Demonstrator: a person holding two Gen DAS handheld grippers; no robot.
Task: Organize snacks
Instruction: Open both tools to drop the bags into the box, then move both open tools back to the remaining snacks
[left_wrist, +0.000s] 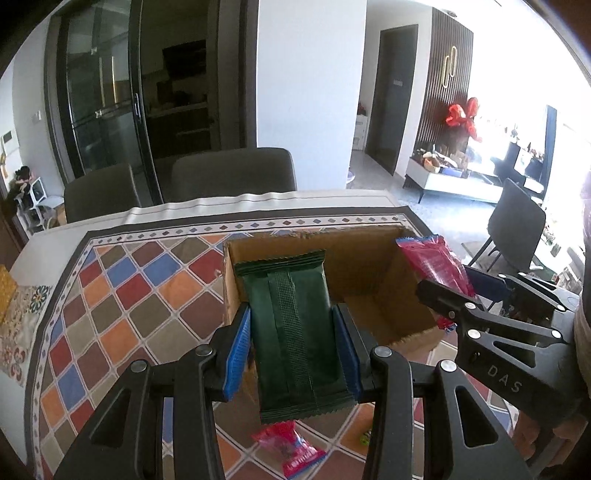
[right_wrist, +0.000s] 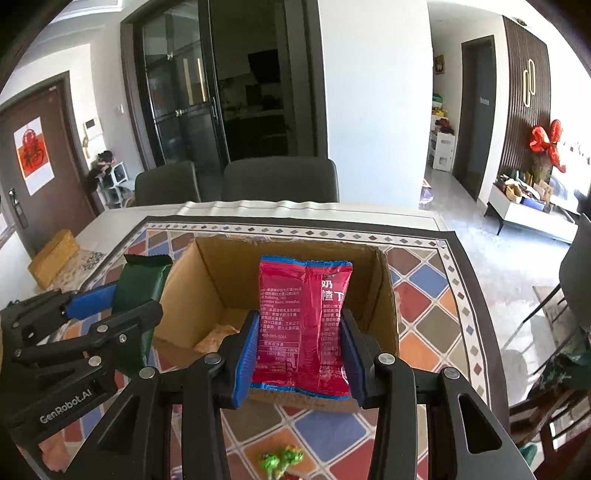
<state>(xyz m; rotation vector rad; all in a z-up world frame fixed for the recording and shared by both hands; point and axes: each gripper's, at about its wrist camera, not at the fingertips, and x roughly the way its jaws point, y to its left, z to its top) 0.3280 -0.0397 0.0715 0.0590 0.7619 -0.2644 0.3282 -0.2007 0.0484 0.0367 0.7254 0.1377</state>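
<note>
The left gripper pinches a dark green wrapper with crimped ends, long axis running away from the hand over the box. The right gripper pinches a red pouch (blue-edged, printed back showing), upright above the box. Its floor seems mostly bare.

Green packet and red packet held above open box.

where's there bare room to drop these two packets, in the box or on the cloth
Cardboard box floor is mostly bare; only a pale item lies by its near wall. Checkered cloth left of the box is free. Crowded near edge: red packet, green candy.
</note>
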